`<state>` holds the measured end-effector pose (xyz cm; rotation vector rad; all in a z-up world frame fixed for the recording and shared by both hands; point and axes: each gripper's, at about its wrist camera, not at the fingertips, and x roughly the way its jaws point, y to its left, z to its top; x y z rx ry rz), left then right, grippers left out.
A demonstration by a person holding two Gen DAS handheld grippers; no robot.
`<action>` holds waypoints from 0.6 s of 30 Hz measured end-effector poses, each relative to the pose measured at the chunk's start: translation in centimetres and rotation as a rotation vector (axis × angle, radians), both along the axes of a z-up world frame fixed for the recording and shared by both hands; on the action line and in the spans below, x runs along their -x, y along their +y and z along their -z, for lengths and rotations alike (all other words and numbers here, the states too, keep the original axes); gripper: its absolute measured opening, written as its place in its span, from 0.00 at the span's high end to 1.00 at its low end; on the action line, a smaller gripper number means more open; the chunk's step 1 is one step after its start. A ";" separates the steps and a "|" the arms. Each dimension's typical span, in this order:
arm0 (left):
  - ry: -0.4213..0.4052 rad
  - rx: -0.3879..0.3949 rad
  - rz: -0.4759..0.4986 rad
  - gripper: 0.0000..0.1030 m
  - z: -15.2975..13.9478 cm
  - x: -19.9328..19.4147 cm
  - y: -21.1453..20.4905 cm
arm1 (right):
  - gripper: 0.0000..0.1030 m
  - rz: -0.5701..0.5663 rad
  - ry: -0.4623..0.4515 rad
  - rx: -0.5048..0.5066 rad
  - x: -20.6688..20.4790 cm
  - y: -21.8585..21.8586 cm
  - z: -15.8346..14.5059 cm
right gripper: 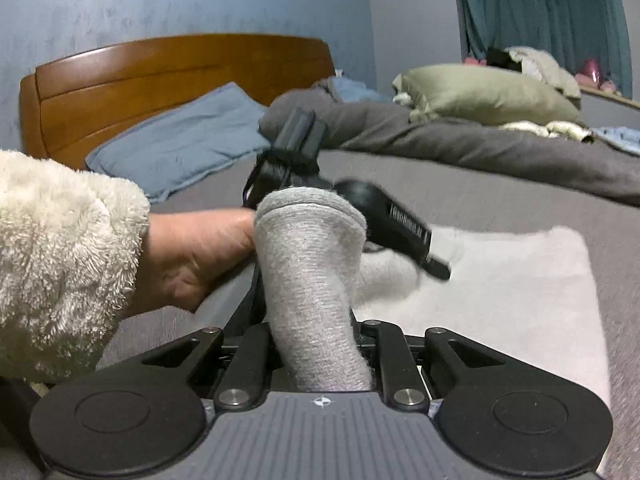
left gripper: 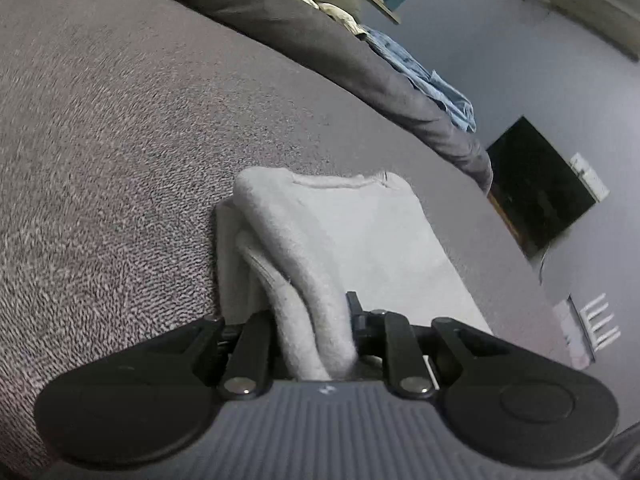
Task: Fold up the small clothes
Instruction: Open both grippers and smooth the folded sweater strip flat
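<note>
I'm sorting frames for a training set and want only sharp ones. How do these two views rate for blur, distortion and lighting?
Left wrist view: the bed cover is smeared with motion blur, fisheye bends its edge, and the light is dim and flat. Right wrist view: the other gripper and the far bedding are streaked, the near grey garment is fairly sharp, and there is no glare.
</note>
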<state>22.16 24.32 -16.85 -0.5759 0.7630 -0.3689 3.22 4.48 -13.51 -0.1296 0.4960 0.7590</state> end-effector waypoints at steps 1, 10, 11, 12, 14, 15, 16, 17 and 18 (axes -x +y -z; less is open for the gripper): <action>-0.004 -0.027 0.012 0.87 -0.1 0.1 -0.1 | 0.84 -0.002 0.008 0.008 -0.1 0.3 0.3; 0.067 -0.201 -0.029 0.51 -4.7 4.0 3.4 | 0.69 -0.013 0.033 0.098 -2.3 3.5 1.3; 0.062 -0.208 -0.036 0.51 -5.4 4.9 3.7 | 0.62 -0.028 0.031 0.108 -2.2 3.8 1.4; 0.061 -0.194 -0.042 0.51 -6.1 5.7 4.2 | 0.58 -0.040 0.028 0.113 -2.2 4.3 1.7; 0.057 -0.170 -0.058 0.51 -7.5 6.6 4.6 | 0.44 -0.083 0.024 0.115 -1.7 4.8 1.9; 0.046 -0.171 -0.063 0.50 -8.3 7.4 4.2 | 0.41 -0.111 0.033 0.099 -1.1 4.4 1.8; 0.039 -0.179 -0.071 0.47 -8.9 8.5 3.9 | 0.36 -0.133 0.063 0.060 -1.1 4.1 1.5; 0.037 -0.184 -0.078 0.47 -9.5 9.4 3.5 | 0.34 -0.148 0.088 0.021 -1.1 3.7 1.2; 0.039 -0.186 -0.083 0.47 -9.9 10.1 2.8 | 0.34 -0.155 0.109 -0.021 -1.2 3.2 0.7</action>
